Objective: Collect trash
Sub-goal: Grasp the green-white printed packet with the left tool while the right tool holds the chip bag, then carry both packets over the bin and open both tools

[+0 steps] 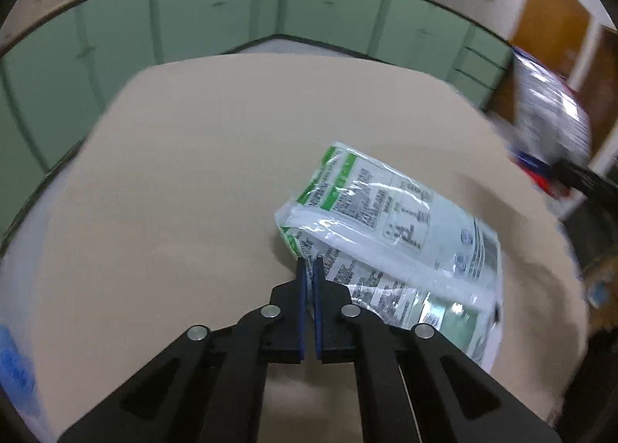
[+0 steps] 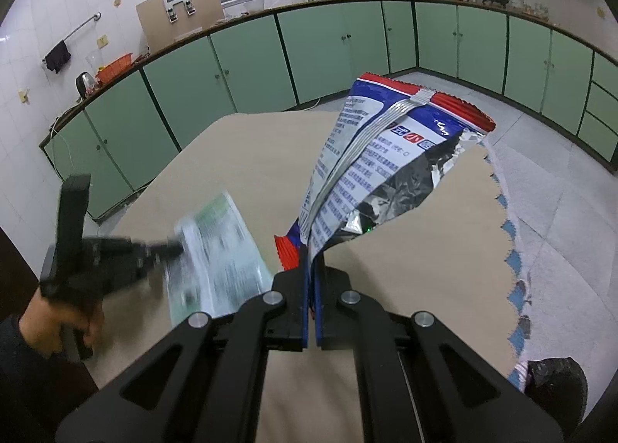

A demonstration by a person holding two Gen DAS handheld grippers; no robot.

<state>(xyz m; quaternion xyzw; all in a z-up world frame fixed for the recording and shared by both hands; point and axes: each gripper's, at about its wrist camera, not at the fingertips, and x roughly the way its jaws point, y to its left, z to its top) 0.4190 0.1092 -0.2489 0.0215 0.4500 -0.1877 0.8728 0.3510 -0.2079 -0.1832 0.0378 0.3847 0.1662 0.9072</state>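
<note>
A green-and-white plastic bag (image 1: 390, 234) lies crumpled on the beige table (image 1: 185, 180). My left gripper (image 1: 309, 262) is shut, its blue pads pinching the bag's near left corner. The right wrist view shows the same bag (image 2: 216, 257) blurred, with the left gripper (image 2: 178, 246) at its edge and a hand (image 2: 58, 319) behind it. My right gripper (image 2: 312, 250) is shut on the lower end of a red, blue and silver snack bag (image 2: 370, 157), which stands up above the table (image 2: 425, 257). That snack bag (image 1: 548, 122) appears blurred at the far right of the left wrist view.
A black trash bag (image 2: 556, 381) sits low beside the table's right edge, past the scalloped blue cloth fringe (image 2: 510, 234). Green cabinets (image 2: 239, 64) run round the room beyond the table. Grey floor (image 2: 560, 180) lies to the right.
</note>
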